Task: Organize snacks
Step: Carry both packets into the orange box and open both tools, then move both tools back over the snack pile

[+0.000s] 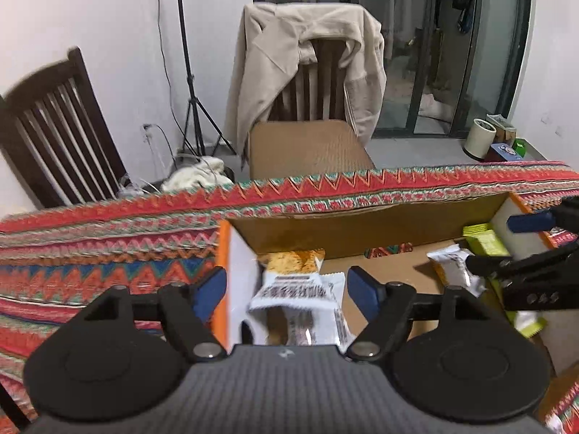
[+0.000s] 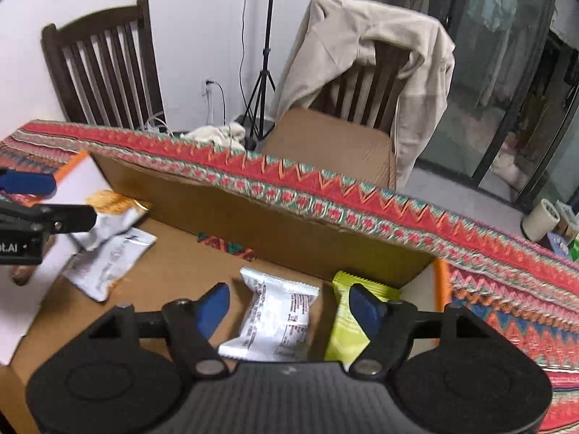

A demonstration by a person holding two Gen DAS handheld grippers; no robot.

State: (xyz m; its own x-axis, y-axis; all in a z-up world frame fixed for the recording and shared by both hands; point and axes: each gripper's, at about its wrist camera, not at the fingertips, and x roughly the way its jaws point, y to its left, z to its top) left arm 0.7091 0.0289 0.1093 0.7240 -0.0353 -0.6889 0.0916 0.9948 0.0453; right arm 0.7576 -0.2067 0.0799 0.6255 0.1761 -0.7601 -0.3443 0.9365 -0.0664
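An open cardboard box (image 1: pixel 325 231) lies on the patterned tablecloth. My left gripper (image 1: pixel 289 289) is open over its left end, above white and orange snack packets (image 1: pixel 300 285). My right gripper (image 2: pixel 291 307) is open over the right end, above a white packet (image 2: pixel 275 322) and yellow-green packets (image 2: pixel 343 329). The right gripper also shows in the left wrist view (image 1: pixel 524 242), near a white packet (image 1: pixel 452 264) and the green packets (image 1: pixel 485 238). The left gripper shows at the left edge of the right wrist view (image 2: pixel 47 199), above the white and orange packets (image 2: pixel 108 253).
The tablecloth (image 1: pixel 90 253) covers the table, whose far edge runs just behind the box. Two wooden chairs stand beyond, one draped with a beige jacket (image 1: pixel 307 61). A tripod stand (image 1: pixel 191 101) and a white bin (image 1: pixel 479 137) are on the floor.
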